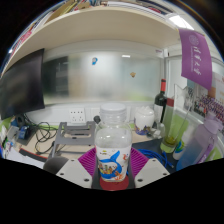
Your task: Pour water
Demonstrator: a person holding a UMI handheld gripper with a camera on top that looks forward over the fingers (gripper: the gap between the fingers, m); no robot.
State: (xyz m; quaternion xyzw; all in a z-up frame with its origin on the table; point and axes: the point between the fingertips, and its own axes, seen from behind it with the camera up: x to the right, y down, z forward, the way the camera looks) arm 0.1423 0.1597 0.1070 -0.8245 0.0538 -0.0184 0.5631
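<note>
My gripper (113, 168) sits low in view, its two fingers with purple pads (88, 160) set close on either side of a bottle (113, 155). The pads meet the bottle's sides, so I read the fingers as closed on it, held upright. The bottle is clear plastic, cylindrical, with a white cap and a label in blue, white and red around its lower half. Just behind it stands a second clear container (114, 113) with a rounded, pale top; contents not legible. Left of that, a grey rectangular box (72, 134) and tangled cables (42, 136) lie on the table (35, 150). To the right I note a white rounded kettle (145, 118), a dark glass wine bottle (161, 103) with a slim neck, and a translucent green cup (172, 131). Beyond, a frosted glass partition (100, 75) spans the room, and a purple banner (196, 55) hangs at right.
</note>
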